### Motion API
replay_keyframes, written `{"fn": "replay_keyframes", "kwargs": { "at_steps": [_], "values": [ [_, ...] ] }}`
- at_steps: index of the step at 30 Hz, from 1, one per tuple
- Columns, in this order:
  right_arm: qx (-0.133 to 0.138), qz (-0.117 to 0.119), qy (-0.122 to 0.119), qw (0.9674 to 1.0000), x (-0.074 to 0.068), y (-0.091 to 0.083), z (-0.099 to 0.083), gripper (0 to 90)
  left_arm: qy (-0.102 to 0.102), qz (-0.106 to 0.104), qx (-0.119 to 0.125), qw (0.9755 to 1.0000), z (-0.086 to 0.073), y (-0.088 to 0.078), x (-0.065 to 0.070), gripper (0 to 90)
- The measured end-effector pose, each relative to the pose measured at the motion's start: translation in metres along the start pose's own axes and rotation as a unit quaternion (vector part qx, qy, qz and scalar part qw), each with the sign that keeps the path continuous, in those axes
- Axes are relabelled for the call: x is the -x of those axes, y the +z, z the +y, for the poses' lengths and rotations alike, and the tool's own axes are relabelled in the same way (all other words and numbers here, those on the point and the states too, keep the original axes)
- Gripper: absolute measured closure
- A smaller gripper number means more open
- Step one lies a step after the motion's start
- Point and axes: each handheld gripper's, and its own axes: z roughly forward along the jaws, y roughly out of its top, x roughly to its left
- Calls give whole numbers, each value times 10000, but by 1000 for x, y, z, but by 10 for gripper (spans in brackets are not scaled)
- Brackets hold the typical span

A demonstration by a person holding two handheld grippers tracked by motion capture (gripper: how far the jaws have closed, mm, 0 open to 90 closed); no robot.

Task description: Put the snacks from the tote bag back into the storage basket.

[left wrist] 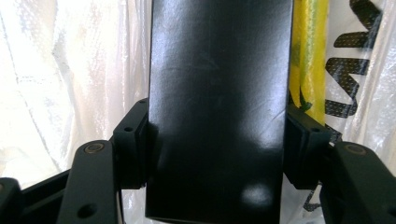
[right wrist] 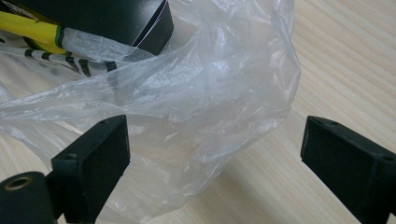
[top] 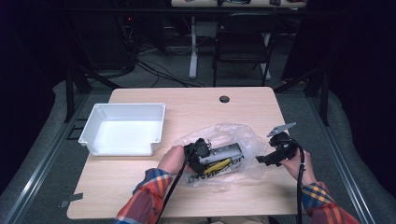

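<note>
Nearest to us, our plaid sleeves (top: 147, 196) come in over the near edge of the table (top: 140, 186), a gripper in each hand. The left gripper (top: 201, 151) has its fingers (left wrist: 133, 144) clamped on a black box (left wrist: 217, 112), pressing its two long sides; they stand fairly wide because the box is wide. The right gripper (top: 268, 158) waits just beside the bag (right wrist: 196, 98), its fingers (right wrist: 95, 165) spread wide and holding nothing, with the loose mouth of the film lying between them on the wood.

The step in hand, as we judge it, is getting the box past the bag's mouth, whether in or out we cannot tell. Next we would need the right fingers to pinch the film and hold it while the left moves the box; the thin plastic may slip or bunch.

The box is glossy, flat-faced and hard-edged, lying in the bag at the middle of the table near us. The bag is clear, crinkled, printed with black lettering, and something yellow (right wrist: 32, 28) lies beside the box. A white bin (top: 123, 128) stands empty to the left.
</note>
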Motion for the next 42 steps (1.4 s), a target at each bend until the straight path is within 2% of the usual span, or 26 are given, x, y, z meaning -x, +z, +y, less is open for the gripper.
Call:
{"fn": "replay_keyframes", "kwargs": {
  "at_steps": [4, 5, 6, 8, 9, 12, 14, 15, 22, 24, 25, 31, 34, 42],
  "values": [
    [-9, -11, 13, 10000, 0, 0, 0, 77, 29, 10, -154, 9999, 3, 4, 1, 370],
    [-14, 3, 1, 10000, 0, 0, 0, 80, 31, -42, -175, 9998, 4, 4, 0, 376],
    [-39, 5, -11, 10000, 1, -1, 0, 86, 9, 8, -147, 9999, 3, 5, 0, 379],
    [-46, 6, 17, 10000, 1, 0, 0, 88, 17, -92, -182, 9998, 4, 4, -2, 396],
    [-46, 6, 17, 10000, 1, 0, 0, 88, 16, -54, -146, 9999, 4, 4, -1, 396],
    [-43, 11, 31, 10000, 1, 0, -1, 88, 71, -188, -144, 9997, 3, 1, -3, 424],
    [-46, 2, 19, 10000, 1, -1, 0, 89, 39, -217, -94, 9997, 2, 1, -3, 427],
    [-44, 2, 18, 10000, 1, -1, 0, 89, 48, -324, -145, 9994, 2, 0, -5, 428],
    [24, 25, 92, 10000, 2, 0, -1, 90, -60, -367, 15, 9993, -2, -10, -8, 432],
    [-1, 8, 64, 10000, 1, 0, -1, 91, -156, -339, 191, 9991, -3, -15, -11, 432],
    [-3, 3, 66, 10000, 1, 0, -1, 91, -178, -402, 205, 9988, -3, -19, -12, 432],
    [-4, 41, 82, 10000, 0, 2, -1, 92, -292, -404, 475, 9976, -4, -35, -16, 432],
    [1, 44, 77, 10000, 0, 2, -1, 94, -272, -402, 578, 9971, -3, -42, -18, 432],
    [-30, 21, 108, 9999, 1, 3, -2, 102, -172, -410, 644, 9969, 0, -58, -20, 431]
  ]
}}
